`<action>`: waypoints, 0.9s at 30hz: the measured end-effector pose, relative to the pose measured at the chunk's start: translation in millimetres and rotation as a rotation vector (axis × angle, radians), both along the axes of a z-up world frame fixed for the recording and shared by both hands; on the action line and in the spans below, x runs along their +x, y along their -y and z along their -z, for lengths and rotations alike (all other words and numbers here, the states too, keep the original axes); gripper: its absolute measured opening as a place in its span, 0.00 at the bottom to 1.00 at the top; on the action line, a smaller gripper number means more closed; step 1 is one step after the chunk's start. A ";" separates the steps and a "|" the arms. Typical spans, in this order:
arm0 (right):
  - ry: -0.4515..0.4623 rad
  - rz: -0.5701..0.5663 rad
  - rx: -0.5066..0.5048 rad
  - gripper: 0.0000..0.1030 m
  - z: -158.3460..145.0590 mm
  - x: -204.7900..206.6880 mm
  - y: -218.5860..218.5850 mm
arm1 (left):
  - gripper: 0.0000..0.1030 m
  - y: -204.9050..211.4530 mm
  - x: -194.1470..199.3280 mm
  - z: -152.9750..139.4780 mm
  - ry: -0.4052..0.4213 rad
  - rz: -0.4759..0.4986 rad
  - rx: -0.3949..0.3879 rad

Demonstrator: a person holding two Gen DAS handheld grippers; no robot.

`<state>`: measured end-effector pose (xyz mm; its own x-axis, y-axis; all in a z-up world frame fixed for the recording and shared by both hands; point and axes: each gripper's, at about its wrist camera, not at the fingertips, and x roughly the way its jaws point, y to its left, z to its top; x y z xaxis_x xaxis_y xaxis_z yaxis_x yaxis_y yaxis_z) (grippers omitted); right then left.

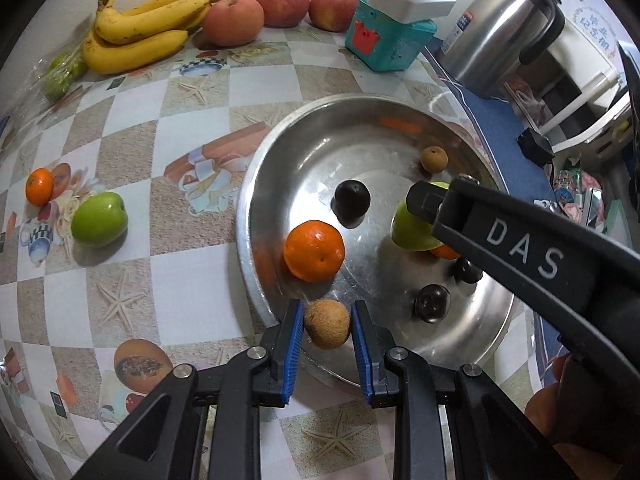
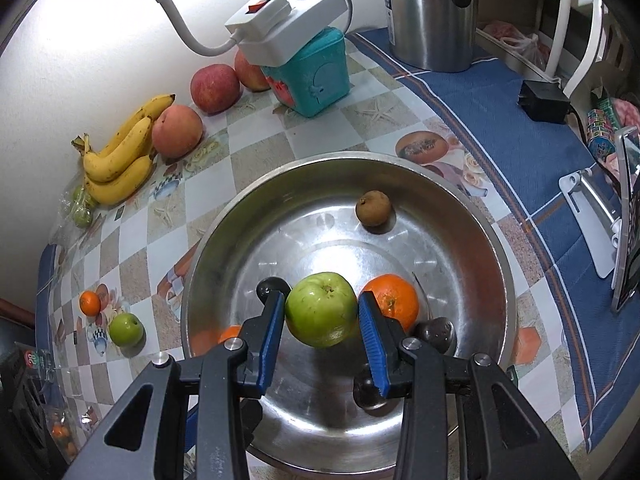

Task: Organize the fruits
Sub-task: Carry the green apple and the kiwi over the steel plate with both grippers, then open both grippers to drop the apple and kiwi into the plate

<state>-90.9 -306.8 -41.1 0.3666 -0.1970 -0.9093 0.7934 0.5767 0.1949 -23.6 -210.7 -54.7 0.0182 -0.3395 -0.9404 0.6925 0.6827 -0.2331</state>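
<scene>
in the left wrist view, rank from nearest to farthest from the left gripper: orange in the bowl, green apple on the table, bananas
From the left gripper:
1. Orange, just ahead, in the bowl.
2. Green apple, off left on the table.
3. Bananas, far back left by the wall.

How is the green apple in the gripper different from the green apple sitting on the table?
The held green apple sits between the right gripper jaws, over the metal bowl; the table green apple lies free on the checked tablecloth, outside the bowl. The held one shows its stem end toward the camera; the table one stands stem-up. The table one has a small orange beside it. Both are round, smooth and bright green.
</scene>
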 end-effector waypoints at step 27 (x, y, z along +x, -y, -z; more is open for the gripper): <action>-0.012 0.006 0.017 0.39 1.9 0.0 0.0 | 0.31 8.8 2.8 7.0 -0.022 0.000 -0.003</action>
